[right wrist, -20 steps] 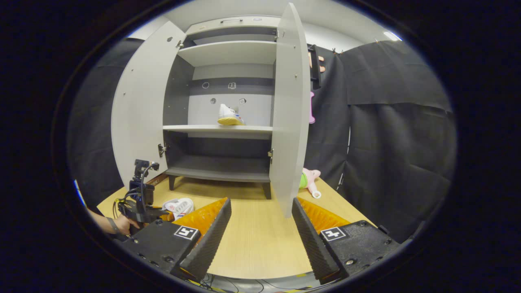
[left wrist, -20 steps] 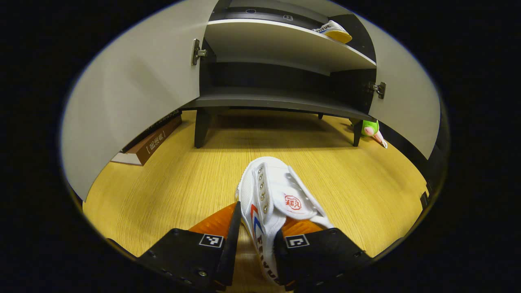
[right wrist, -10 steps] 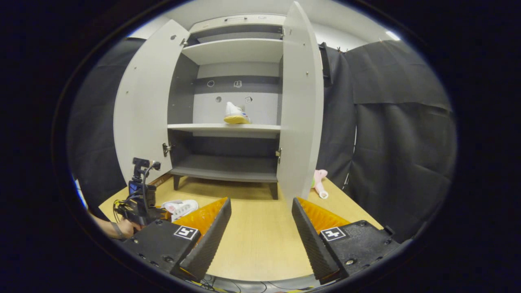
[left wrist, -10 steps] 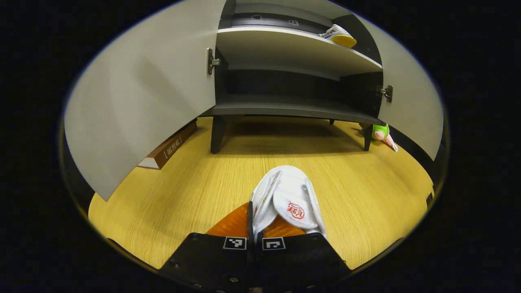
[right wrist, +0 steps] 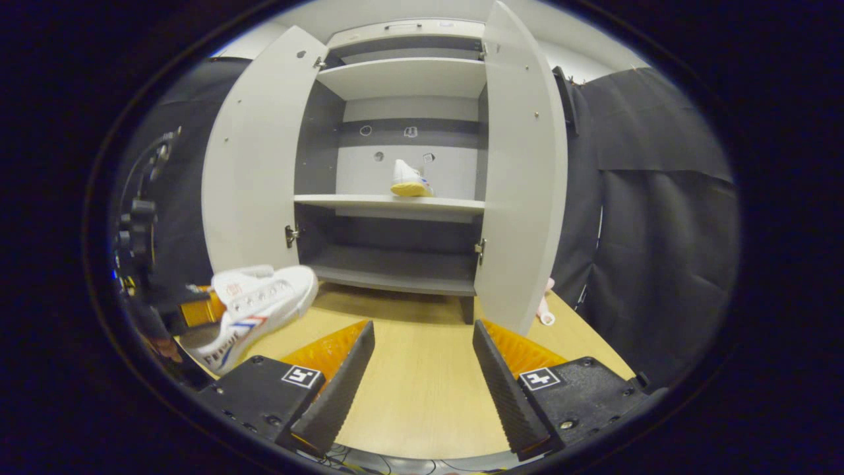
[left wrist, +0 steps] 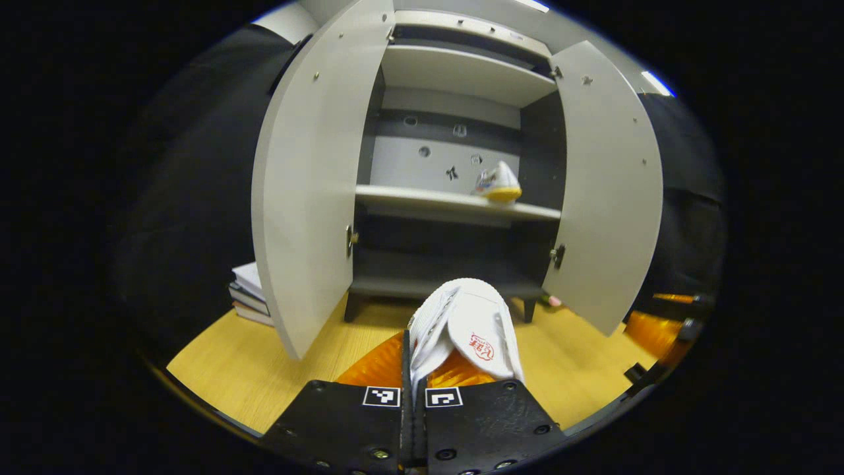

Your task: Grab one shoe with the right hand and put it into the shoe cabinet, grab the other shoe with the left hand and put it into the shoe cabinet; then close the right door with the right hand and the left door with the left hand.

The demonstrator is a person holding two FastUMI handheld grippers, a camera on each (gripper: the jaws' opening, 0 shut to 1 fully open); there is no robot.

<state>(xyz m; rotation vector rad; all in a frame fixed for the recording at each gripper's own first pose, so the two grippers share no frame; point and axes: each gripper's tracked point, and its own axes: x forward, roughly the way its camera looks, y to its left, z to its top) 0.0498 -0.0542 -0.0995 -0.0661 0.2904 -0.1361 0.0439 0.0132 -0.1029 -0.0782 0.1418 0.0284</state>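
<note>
A black-curtained booth holds a wooden table (right wrist: 422, 396) with a grey shoe cabinet (right wrist: 402, 218) at its far side, both doors swung wide. In the left gripper view, the left gripper (left wrist: 414, 386) is clenched on a white shoe (left wrist: 468, 330), its two fingers pressed together on the heel end, toe pointing toward the cabinet and the shoe lifted clear of the table. In the right gripper view that same shoe (right wrist: 254, 310) hangs at the left, above the table's near left part, in front of the left door (right wrist: 254, 165). The right gripper (right wrist: 422, 369) is released, jaws spread wide and holding nothing, aimed over the bare table toward the cabinet's low shelf (right wrist: 395, 277). The other shoe (right wrist: 410, 179) sits on the middle shelf (right wrist: 369, 203), toward its right side, near the right door (right wrist: 521, 178). A stack of books (left wrist: 250, 293) lies on the table left of the cabinet, behind the left door (left wrist: 316, 185). A pink toy (right wrist: 546, 310) peeks out on the table behind the right door.
</note>
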